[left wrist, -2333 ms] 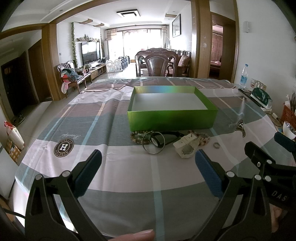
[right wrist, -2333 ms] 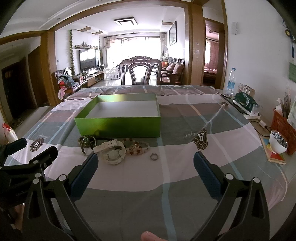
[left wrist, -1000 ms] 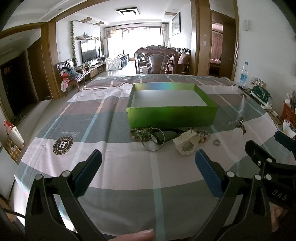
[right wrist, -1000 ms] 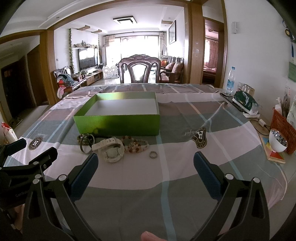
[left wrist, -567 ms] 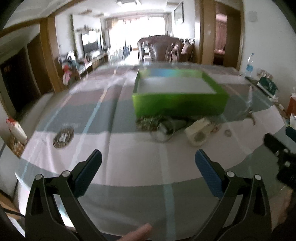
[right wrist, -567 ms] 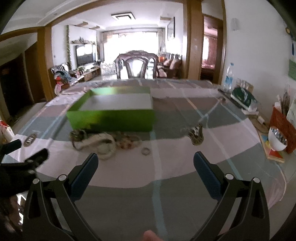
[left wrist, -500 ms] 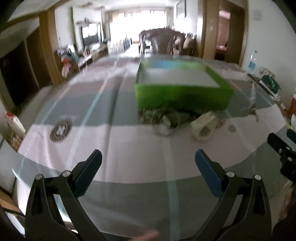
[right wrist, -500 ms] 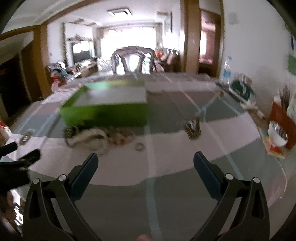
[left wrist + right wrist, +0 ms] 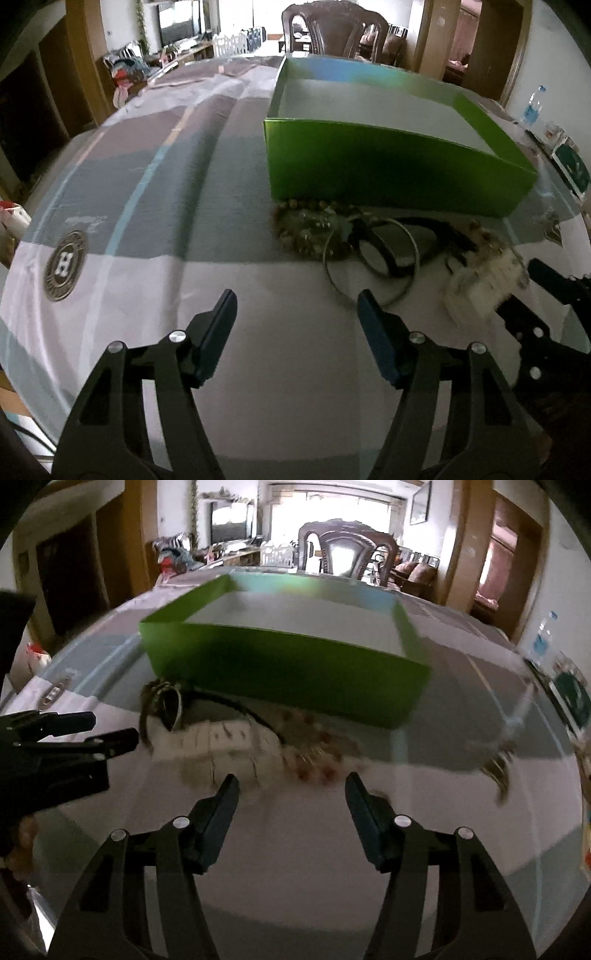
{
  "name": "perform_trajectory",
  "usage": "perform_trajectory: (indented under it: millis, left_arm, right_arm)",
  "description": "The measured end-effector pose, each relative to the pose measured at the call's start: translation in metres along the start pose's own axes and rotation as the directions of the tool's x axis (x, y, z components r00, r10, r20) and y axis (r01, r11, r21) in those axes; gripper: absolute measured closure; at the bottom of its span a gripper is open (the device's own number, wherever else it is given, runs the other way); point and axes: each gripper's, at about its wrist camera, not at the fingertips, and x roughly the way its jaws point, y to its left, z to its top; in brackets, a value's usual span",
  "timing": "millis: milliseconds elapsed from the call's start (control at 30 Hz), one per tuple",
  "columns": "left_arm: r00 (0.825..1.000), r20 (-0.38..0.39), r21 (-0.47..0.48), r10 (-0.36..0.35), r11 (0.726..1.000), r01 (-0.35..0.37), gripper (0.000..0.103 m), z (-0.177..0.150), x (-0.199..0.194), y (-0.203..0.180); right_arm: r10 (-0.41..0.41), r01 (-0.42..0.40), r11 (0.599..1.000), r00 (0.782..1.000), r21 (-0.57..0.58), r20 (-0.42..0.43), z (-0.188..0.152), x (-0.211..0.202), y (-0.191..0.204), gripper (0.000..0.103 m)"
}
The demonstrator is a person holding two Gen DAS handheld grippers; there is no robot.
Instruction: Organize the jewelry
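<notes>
An empty green box (image 9: 388, 170) stands on the checked tablecloth; it also shows in the right wrist view (image 9: 280, 664). Jewelry lies along its near wall: a dark bead bracelet (image 9: 306, 229), a thin metal bangle (image 9: 369, 266), a black watch (image 9: 384, 251) and a white link bracelet (image 9: 484, 280). In the right wrist view the white link bracelet (image 9: 221, 746) and a reddish bead bracelet (image 9: 317, 760) lie just ahead of my right gripper (image 9: 291, 797). My left gripper (image 9: 297, 314) is open and empty, just short of the bangle. My right gripper is open and empty.
A wooden chair (image 9: 347, 546) stands beyond the table's far end. A water bottle (image 9: 532, 107) and a dark green packet (image 9: 572, 170) sit at the table's right side. The other gripper shows at the left edge of the right wrist view (image 9: 66, 742).
Both grippers have moved forward and down toward the jewelry, which now looms close. Their jaws have narrowed somewhat but stay open. The jewelry and box have not moved.
</notes>
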Motion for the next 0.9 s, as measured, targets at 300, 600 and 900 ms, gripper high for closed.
perform_trajectory:
  millis: [300,600,900]
  left_arm:
    - [1.000,-0.013,0.005,0.000,1.000,0.000,0.094,0.000,0.002,0.002]
    - [1.000,0.005,0.045,-0.008,0.999,0.007,0.097,-0.033,-0.043,0.007]
    - [0.999,0.042,0.056,0.021,0.998,-0.023,0.040,-0.028,-0.050,0.008]
  right_arm:
    - [0.009,-0.009,1.000,0.999,0.024,-0.034,-0.012,-0.014,-0.008,0.097]
    - [-0.001,0.004,0.996,0.999,0.087,-0.036,-0.045,-0.048,-0.029,0.095]
    - [-0.076,0.075,0.979,0.997,0.192,0.001,-0.051,-0.056,-0.054,0.046]
